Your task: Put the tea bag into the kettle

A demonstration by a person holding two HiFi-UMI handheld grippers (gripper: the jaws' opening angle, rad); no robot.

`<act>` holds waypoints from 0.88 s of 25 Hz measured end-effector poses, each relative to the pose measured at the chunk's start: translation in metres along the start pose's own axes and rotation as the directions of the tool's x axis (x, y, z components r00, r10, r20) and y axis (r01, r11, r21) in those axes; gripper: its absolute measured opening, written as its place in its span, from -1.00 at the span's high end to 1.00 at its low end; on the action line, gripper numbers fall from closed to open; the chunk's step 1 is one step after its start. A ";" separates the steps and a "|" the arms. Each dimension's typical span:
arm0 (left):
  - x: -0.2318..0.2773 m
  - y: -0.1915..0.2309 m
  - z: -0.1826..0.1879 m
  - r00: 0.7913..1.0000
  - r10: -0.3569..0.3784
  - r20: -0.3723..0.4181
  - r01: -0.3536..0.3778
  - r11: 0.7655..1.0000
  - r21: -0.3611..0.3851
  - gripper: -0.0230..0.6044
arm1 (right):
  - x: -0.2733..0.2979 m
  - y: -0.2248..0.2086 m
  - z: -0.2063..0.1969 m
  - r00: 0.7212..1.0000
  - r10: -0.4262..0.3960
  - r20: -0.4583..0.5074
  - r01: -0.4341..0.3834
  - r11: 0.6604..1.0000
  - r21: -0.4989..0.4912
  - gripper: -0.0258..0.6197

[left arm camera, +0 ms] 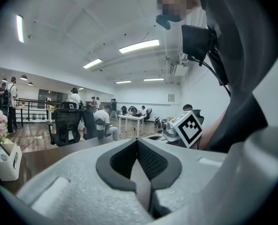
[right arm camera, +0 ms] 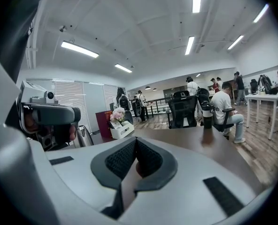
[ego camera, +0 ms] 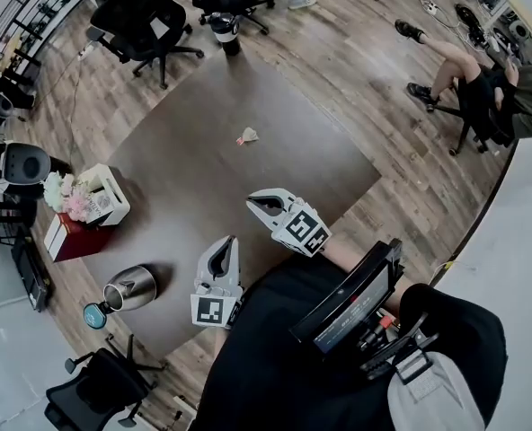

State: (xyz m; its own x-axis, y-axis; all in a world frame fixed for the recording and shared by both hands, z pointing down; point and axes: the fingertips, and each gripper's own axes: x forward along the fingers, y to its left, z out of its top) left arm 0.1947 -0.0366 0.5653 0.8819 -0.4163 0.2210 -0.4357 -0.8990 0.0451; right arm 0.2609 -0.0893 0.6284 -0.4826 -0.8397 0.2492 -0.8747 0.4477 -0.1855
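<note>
A small white tea bag lies alone near the middle of the dark brown table. The steel kettle stands at the table's near left corner, with a blue part beside it; it also shows in the right gripper view as the kettle. My left gripper hovers over the near table edge, shut and empty, its pads meeting in the left gripper view. My right gripper sits just right of it, also shut on nothing. Both are well short of the tea bag.
A white box with pink flowers and a red box stand at the table's left edge. A dark bottle stands past the far corner. Office chairs ring the table; a seated person is at right.
</note>
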 end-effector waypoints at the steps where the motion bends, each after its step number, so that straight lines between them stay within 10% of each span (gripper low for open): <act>1: 0.001 -0.001 -0.001 1.000 -0.002 -0.004 0.002 1.000 0.003 0.91 | 0.000 -0.002 -0.004 1.000 -0.001 -0.010 0.001 1.000 0.003 0.90; 22: 0.000 -0.015 -0.011 0.998 -0.002 -0.060 0.000 1.000 -0.026 0.91 | -0.007 -0.037 -0.087 0.979 -0.046 -0.199 0.044 0.999 -0.014 0.90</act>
State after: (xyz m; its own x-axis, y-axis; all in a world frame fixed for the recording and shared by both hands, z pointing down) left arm 0.1990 -0.0219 0.5754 0.8702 -0.4061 0.2789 -0.4403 -0.8951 0.0706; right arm 0.2928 -0.0737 0.7163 -0.4408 -0.7814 0.4417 -0.8958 0.4143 -0.1611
